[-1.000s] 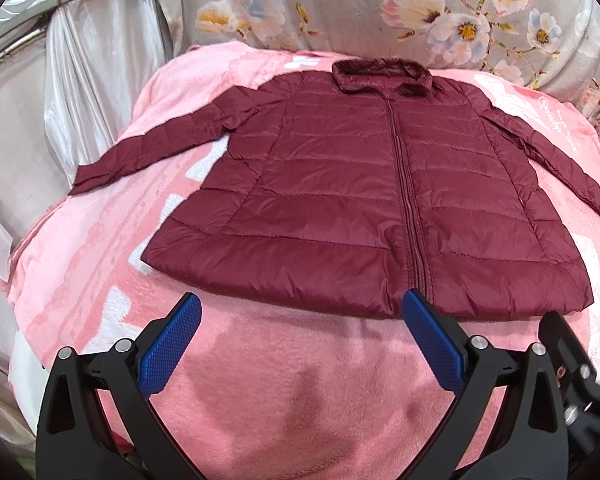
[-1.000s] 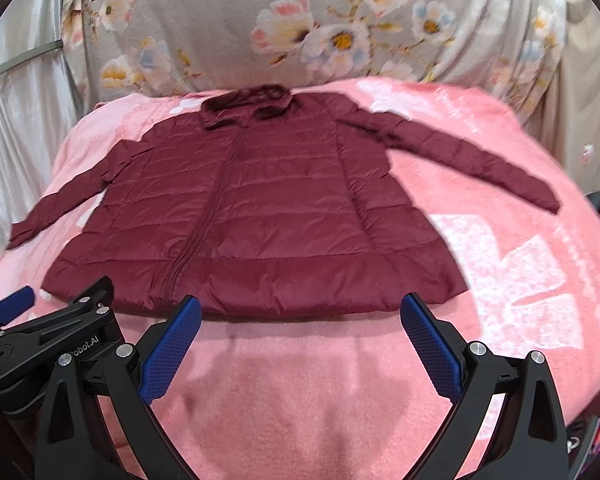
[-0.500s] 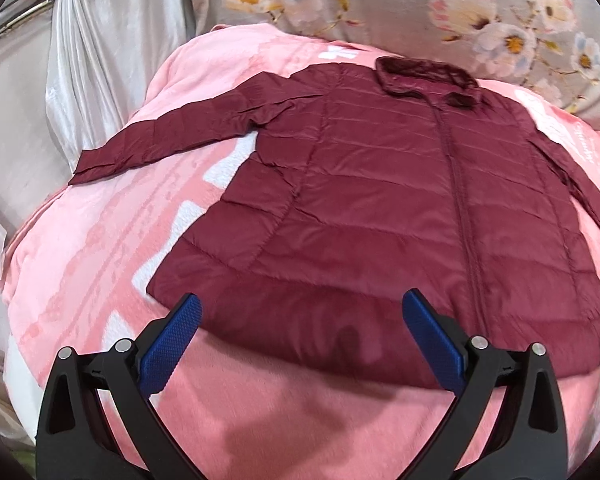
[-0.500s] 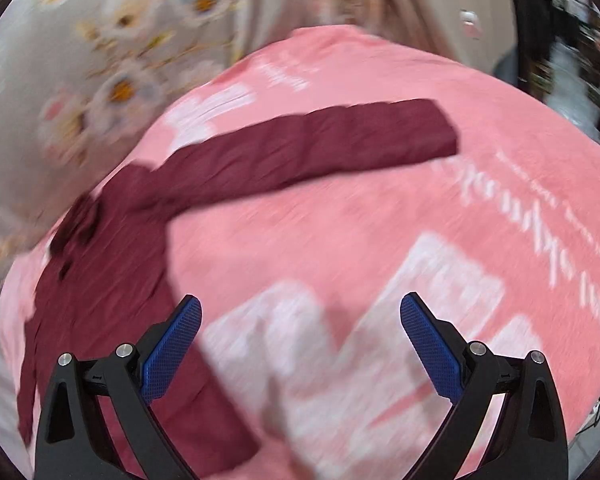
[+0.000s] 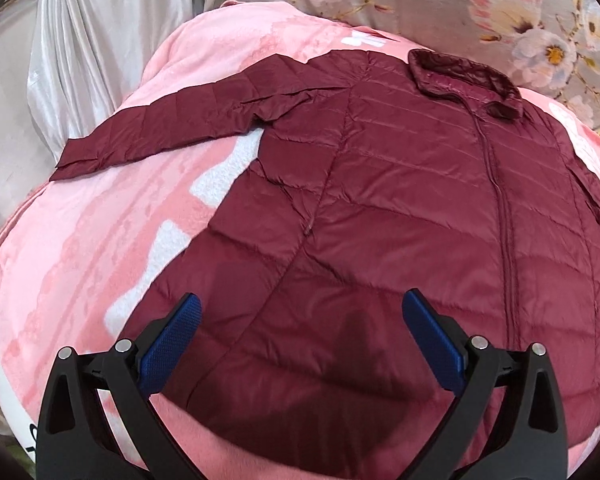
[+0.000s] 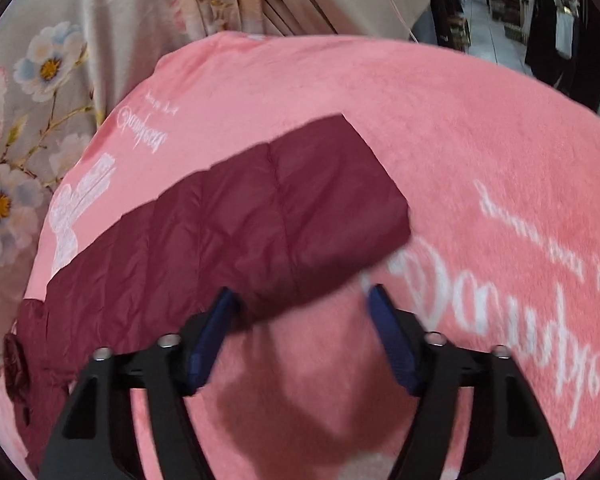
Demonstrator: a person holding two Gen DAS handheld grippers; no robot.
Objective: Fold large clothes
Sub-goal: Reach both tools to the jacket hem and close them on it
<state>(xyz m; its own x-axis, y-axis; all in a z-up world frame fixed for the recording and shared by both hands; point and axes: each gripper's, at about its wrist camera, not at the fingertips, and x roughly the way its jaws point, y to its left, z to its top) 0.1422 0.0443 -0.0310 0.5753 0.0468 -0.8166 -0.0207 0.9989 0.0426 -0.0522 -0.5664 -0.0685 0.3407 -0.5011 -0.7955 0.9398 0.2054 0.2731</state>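
- Pink blanket (image 5: 80,264) with white lettering covers the whole work surface, and we see floral cloth (image 5: 440,4) hanging behind it and a silvery drape (image 5: 80,48) at the far left.
- We count one jacket (image 5: 380,208), maroon and quilted, lying flat on the blanket, zipped, with its collar (image 5: 464,76) toward the floral cloth.
- We count two sleeves: one (image 5: 172,124) stretches out toward the drape in the left view, the other (image 6: 236,224) lies spread on the blanket in the right view.
- Our left gripper (image 5: 300,336) hangs over the jacket's lower half, its two blue pads (image 5: 172,332) wide apart with nothing between them.
- Our right gripper (image 6: 300,320) sits at the near edge of the other sleeve, close to the cuff (image 6: 364,184); its jaws have just been closing and stand partly apart.
- That sleeve's edge lies between the tips, but through the blur we cannot tell whether the pads press on it yet.
- A dark shadow falls on the blanket below the right gripper.
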